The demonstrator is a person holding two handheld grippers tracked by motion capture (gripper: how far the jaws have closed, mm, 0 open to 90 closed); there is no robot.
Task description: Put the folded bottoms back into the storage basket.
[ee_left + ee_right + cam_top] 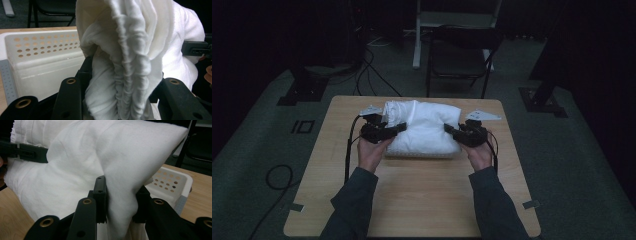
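White cloth (424,127) sits centre frame, bunched over a perforated white basket (37,57). Left gripper (394,129) and right gripper (452,130) each pinch 1 side fold — likely to lift it evenly, 2-handed.

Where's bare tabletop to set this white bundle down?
The near half of the table, between the person's forearms, is bare wood. Narrow strips flank the basket at both sides. The far middle is crowded: the bundle sits over the basket, pinched by the left gripper and right gripper.
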